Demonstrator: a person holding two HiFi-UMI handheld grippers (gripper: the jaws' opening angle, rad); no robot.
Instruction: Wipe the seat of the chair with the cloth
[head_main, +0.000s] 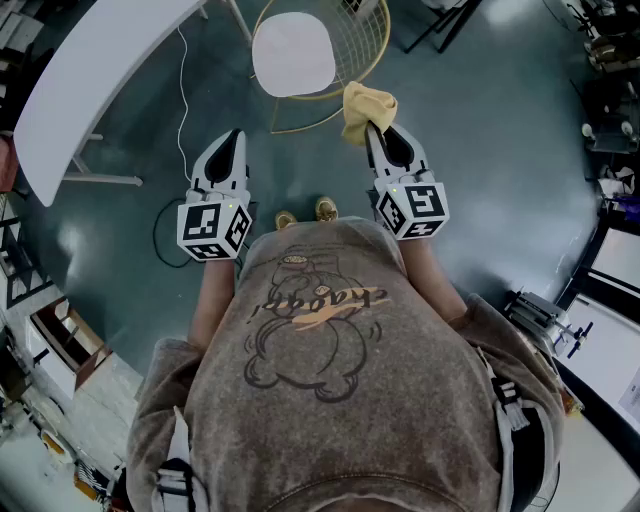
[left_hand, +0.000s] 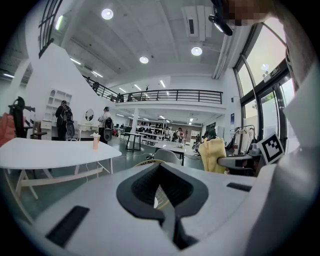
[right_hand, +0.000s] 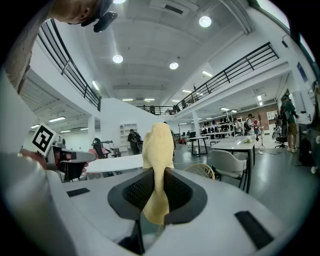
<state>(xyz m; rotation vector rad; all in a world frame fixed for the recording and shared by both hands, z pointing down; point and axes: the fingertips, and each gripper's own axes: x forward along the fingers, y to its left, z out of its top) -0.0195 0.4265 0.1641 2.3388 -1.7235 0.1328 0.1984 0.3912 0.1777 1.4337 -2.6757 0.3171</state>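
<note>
The right claw (head_main: 374, 130) is clamped tight on the yellow cloth (head_main: 367, 106), which bunches up just past its tips. The left claw (head_main: 234, 138) is closed on nothing. The white chair seat (head_main: 293, 53) waits ahead of both claws, left of the cloth, not yet touched. My call: lower the cloth flat onto it, then sweep edge to edge with steady pressure.

Yellow cloth (right_hand: 159, 145) (nubbly, soft knit), smooth matt white chair seat (head_main: 293, 54), glossy grey floor (head_main: 480, 150)
</note>
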